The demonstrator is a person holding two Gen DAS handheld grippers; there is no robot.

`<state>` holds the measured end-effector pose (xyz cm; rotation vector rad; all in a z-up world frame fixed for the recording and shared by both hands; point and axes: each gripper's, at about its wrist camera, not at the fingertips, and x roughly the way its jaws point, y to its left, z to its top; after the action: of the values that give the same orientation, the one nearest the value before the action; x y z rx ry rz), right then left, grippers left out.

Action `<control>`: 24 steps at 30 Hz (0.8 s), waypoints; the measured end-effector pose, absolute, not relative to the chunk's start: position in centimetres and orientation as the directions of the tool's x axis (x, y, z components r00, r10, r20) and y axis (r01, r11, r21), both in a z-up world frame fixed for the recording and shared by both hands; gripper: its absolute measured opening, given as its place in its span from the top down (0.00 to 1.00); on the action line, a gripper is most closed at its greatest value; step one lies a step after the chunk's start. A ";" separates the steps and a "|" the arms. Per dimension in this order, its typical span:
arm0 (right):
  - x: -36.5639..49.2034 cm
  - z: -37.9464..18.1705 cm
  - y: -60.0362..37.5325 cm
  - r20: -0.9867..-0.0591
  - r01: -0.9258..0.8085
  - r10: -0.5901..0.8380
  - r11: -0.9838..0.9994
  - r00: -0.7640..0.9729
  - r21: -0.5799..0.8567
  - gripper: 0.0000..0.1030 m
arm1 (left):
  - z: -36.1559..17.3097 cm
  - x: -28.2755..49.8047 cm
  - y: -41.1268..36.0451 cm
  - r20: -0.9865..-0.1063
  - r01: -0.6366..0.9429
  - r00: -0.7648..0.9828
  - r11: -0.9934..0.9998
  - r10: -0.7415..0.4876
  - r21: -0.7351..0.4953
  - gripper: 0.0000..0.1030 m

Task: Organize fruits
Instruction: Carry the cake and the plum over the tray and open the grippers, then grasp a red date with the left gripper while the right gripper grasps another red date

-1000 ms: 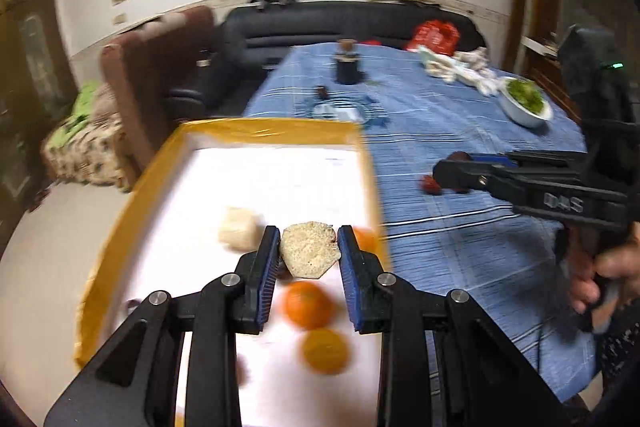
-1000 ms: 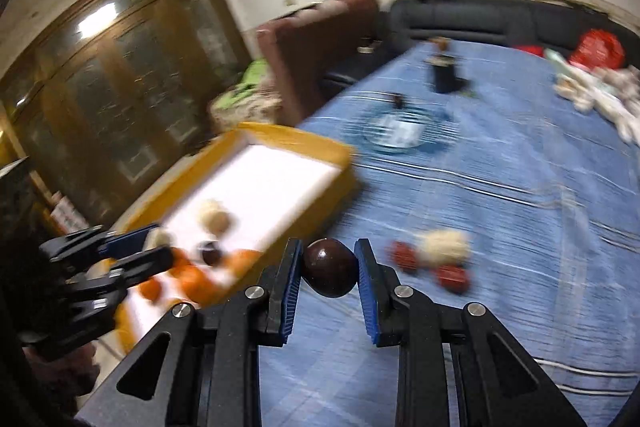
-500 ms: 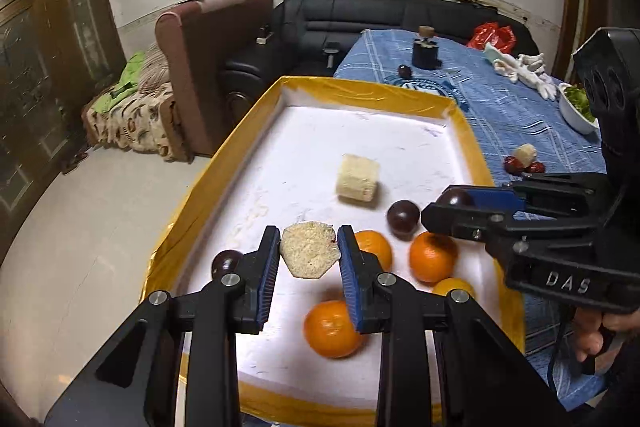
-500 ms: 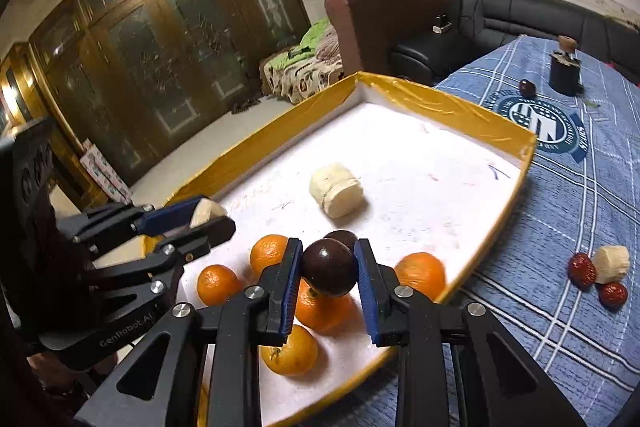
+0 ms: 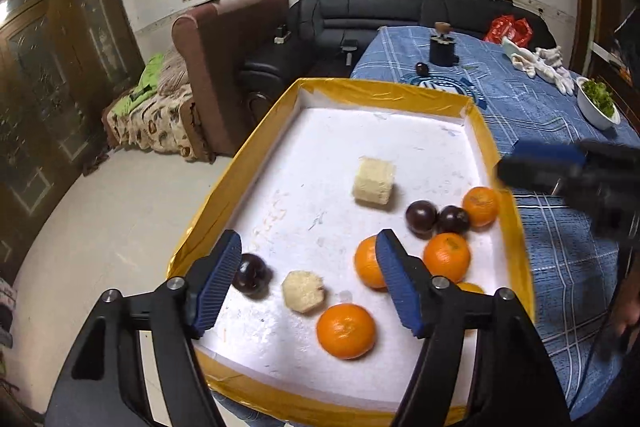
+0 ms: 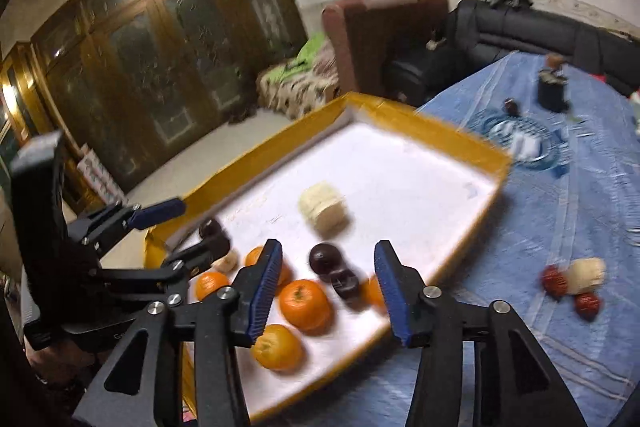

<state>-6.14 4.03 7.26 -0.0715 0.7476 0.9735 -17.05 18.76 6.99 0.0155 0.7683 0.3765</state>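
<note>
A yellow-rimmed tray [image 5: 384, 87] with a white floor holds several oranges [image 5: 346, 331], dark round fruits [image 5: 421, 218] and a pale cube [image 5: 374, 183]. My left gripper [image 5: 306, 267] hangs over the tray's near end with its jaws opening. A pale chunk [image 5: 303, 291] lies loose on the floor below the gap, a dark fruit [image 5: 251, 274] beside it. My right gripper [image 6: 328, 267] is over the tray's near corner, jaws opening and nothing pressed. Two dark fruits [image 6: 324, 259] rest on the tray beneath it. The left gripper [image 6: 188, 231] shows at the left of the right wrist view.
The tray sits on a blue-clothed table [image 6: 560, 211]. Two red dates [image 6: 554, 279] and a pale chunk [image 6: 586, 273] lie on the cloth right of the tray. Farther back are a dark jar [image 5: 442, 47], a dark fruit [image 5: 421, 68] and a white bowl of greens [image 5: 598, 105].
Both grippers came over the tray and went from shut to open. The pale chunk left the left jaws and the dark fruit left the right jaws; both now lie on the tray.
</note>
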 end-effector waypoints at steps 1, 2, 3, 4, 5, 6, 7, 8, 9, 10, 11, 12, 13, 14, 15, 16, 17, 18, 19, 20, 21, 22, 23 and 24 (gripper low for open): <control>-5.4 7.5 2.6 -0.596 -0.753 0.717 0.601 0.362 0.266 0.49 | 7.2 -17.0 18.3 -0.670 -0.315 0.663 0.936 0.333 0.154 0.32; -4.9 7.7 1.5 -0.591 -0.740 0.711 0.618 0.381 0.266 0.49 | 7.5 -16.9 17.9 -0.668 -0.302 0.670 0.941 0.324 0.153 0.32; -4.1 7.8 -0.1 -0.589 -0.719 0.697 0.644 0.409 0.262 0.48 | 7.8 -16.8 17.5 -0.667 -0.291 0.676 0.945 0.312 0.148 0.31; -3.3 7.8 -1.7 -0.595 -0.696 0.675 0.672 0.437 0.252 0.47 | 8.1 -16.7 17.1 -0.667 -0.274 0.684 0.952 0.294 0.138 0.31; -2.7 7.7 -3.0 -0.602 -0.675 0.652 0.698 0.460 0.239 0.47 | 8.4 -16.6 16.5 -0.667 -0.252 0.694 0.960 0.269 0.125 0.31; -1.9 7.4 -4.6 -0.615 -0.649 0.618 0.730 0.490 0.217 0.47 | 8.8 -16.4 15.8 -0.665 -0.228 0.705 0.967 0.246 0.116 0.31; -1.3 7.2 -5.8 -0.630 -0.631 0.592 0.750 0.503 0.201 0.47 | 9.1 -16.2 15.1 -0.662 -0.202 0.715 0.973 0.225 0.112 0.29; -0.4 6.5 -7.3 -0.657 -0.604 0.552 0.776 0.514 0.180 0.47 | 9.4 -16.0 14.0 -0.659 -0.171 0.724 0.979 0.203 0.113 0.26; 0.3 6.0 -8.3 -0.677 -0.584 0.521 0.795 0.520 0.164 0.46 | 9.6 -15.7 13.1 -0.658 -0.142 0.731 0.983 0.182 0.113 0.26; 0.8 5.6 -8.9 -0.691 -0.573 0.503 0.805 0.520 0.154 0.45 | 9.8 -15.4 12.0 -0.658 -0.109 0.736 0.988 0.157 0.114 0.26; 1.2 5.0 -9.6 -0.708 -0.563 0.482 0.814 0.516 0.144 0.45 | 9.9 -14.9 10.9 -0.661 -0.067 0.740 0.991 0.126 0.115 0.26; 1.6 4.5 -10.1 -0.721 -0.556 0.467 0.820 0.512 0.136 0.45 | 9.9 -14.3 9.6 -0.667 -0.026 0.739 0.993 0.097 0.116 0.26; 1.8 4.0 -10.3 -0.728 -0.554 0.459 0.822 0.509 0.131 0.46 | 9.9 -13.9 8.9 -0.672 -0.004 0.736 0.993 0.083 0.118 0.26; 2.0 3.8 -10.2 -0.731 -0.558 0.459 0.820 0.505 0.130 0.46 | 9.9 -13.4 7.9 -0.679 0.023 0.731 0.993 0.064 0.119 0.26; 2.1 3.5 -10.0 -0.732 -0.566 0.466 0.813 0.498 0.132 0.47 | 9.8 -12.9 7.1 -0.685 0.048 0.727 0.992 0.046 0.117 0.26; 2.2 3.2 -9.6 -0.730 -0.575 0.473 0.807 0.494 0.134 0.48 | 9.7 -12.4 6.5 -0.692 0.068 0.722 0.991 0.031 0.115 0.26; 2.3 2.9 -9.0 -0.728 -0.584 0.477 0.801 0.492 0.131 0.48 | 9.5 -11.9 5.9 -0.701 0.079 0.713 0.990 0.023 0.113 0.26; 2.5 2.6 -8.5 -0.731 -0.591 0.475 0.797 0.490 0.122 0.48 | 9.1 -11.3 5.6 -0.712 0.082 0.702 0.990 0.024 0.113 0.26; 2.7 2.3 -8.1 -0.737 -0.598 0.470 0.794 0.486 0.113 0.50 | 8.9 -10.9 5.3 -0.721 0.084 0.693 0.990 0.022 0.112 0.26; 2.8 1.9 -7.5 -0.744 -0.605 0.468 0.789 0.477 0.109 0.51 | 8.5 -10.5 5.1 -0.735 0.087 0.678 0.991 0.019 0.105 0.26; 3.1 1.5 -6.9 -0.751 -0.609 0.465 0.786 0.469 0.107 0.54 | 8.0 -9.9 4.9 -0.749 0.085 0.662 0.992 0.016 0.096 0.26; 3.4 1.0 -6.4 -0.760 -0.610 0.456 0.786 0.464 0.100 0.56 | 7.5 -9.7 4.7 -0.761 0.081 0.648 0.993 0.015 0.089 0.26; 3.4 0.6 -6.1 -0.765 -0.610 0.449 0.787 0.461 0.093 0.58 | 7.2 -9.3 4.7 -0.770 0.078 0.637 0.994 0.013 0.082 0.26; 3.4 0.2 -5.8 -0.769 -0.610 0.440 0.788 0.464 0.082 0.61 | 6.9 -9.1 4.6 -0.776 0.079 0.631 0.994 0.010 0.077 0.26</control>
<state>3.42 -5.83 0.23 -0.2160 0.8745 0.6511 -9.06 4.62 6.88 0.1072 0.8879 -0.0396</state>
